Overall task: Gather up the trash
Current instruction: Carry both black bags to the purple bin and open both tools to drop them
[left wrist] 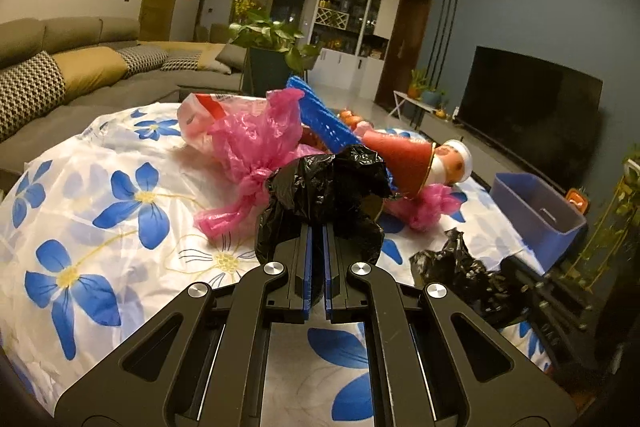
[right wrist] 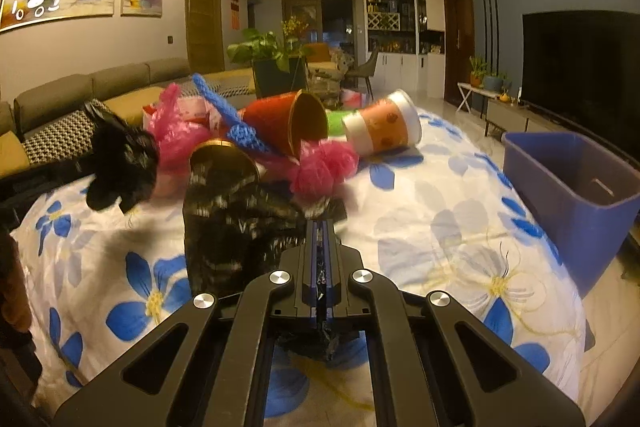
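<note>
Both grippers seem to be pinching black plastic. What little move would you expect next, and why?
Probably the right gripper swings its crumpled black plastic bag right, toward the open blue plastic bin. Its jaws are shut on the bag, and the bin stands at the table's right edge.

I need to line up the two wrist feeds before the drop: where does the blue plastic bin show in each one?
Left wrist: blue bin sits at the right edge, mid-height, past the table's far right corner.
Right wrist: blue bin is larger, at the right edge, beside the floral cloth.
Shared landmark: the dark TV screen stands behind the bin in both.
</note>
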The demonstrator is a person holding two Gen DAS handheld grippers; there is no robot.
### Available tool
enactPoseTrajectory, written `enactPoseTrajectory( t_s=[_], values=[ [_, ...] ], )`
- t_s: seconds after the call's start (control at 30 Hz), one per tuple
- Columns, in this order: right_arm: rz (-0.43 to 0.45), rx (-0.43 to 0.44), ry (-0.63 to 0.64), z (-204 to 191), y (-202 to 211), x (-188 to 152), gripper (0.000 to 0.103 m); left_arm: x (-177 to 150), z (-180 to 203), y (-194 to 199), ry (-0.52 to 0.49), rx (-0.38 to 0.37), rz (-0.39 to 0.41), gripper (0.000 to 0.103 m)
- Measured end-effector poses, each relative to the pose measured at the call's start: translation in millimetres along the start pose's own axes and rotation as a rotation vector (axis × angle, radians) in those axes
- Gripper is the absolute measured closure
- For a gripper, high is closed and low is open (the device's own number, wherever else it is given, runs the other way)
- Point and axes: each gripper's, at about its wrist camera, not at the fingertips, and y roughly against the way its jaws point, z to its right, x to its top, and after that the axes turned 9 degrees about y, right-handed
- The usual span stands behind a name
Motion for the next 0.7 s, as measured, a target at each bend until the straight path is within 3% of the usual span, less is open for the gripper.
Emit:
enactPoseTrajectory(
  t_s=[0.23,0.7],
  values=[
    [-0.011,0.000,-0.011,-1,6,-3,0.099,5,6,13,-0.009,-0.010,0.033,0.099],
    [0.134,-0.029,0.016,18,55,43,0.099,30,39,19,-0.063,-0.080,0.059,0.099]
  ],
)
